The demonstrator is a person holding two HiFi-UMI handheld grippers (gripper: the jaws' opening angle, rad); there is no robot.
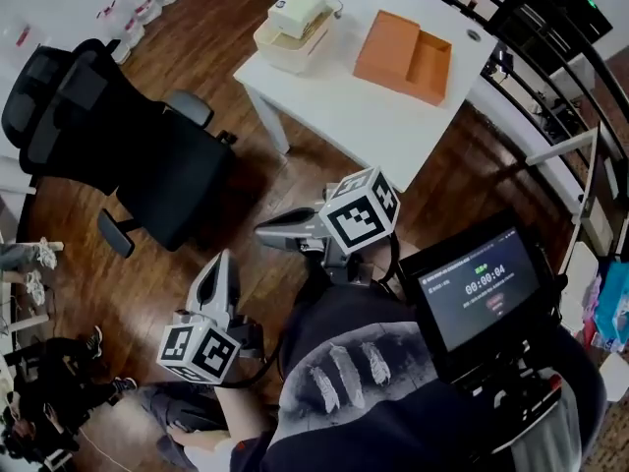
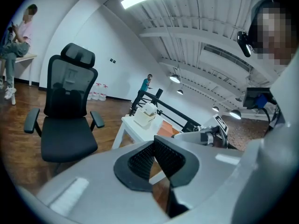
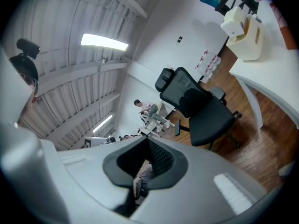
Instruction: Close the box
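Observation:
An orange box [image 1: 403, 55] lies open on the white table [image 1: 383, 126] at the top of the head view, its flat lid half to the left and its tray half to the right. Both grippers hang well short of the table, over the wood floor. My left gripper [image 1: 218, 265] points up toward the table with its jaws closed and nothing between them. The right gripper [image 1: 263, 232] points left, jaws also together and empty. In the left gripper view the left gripper [image 2: 154, 146] looks toward the table, where a sliver of the orange box [image 2: 166, 128] shows.
A cream basket [image 1: 293, 29] holding a white item stands on the table left of the box. A black office chair [image 1: 128, 136] sits on the floor to the left. A timer screen [image 1: 479, 293] is mounted at my right. Black railings [image 1: 550, 28] run behind the table.

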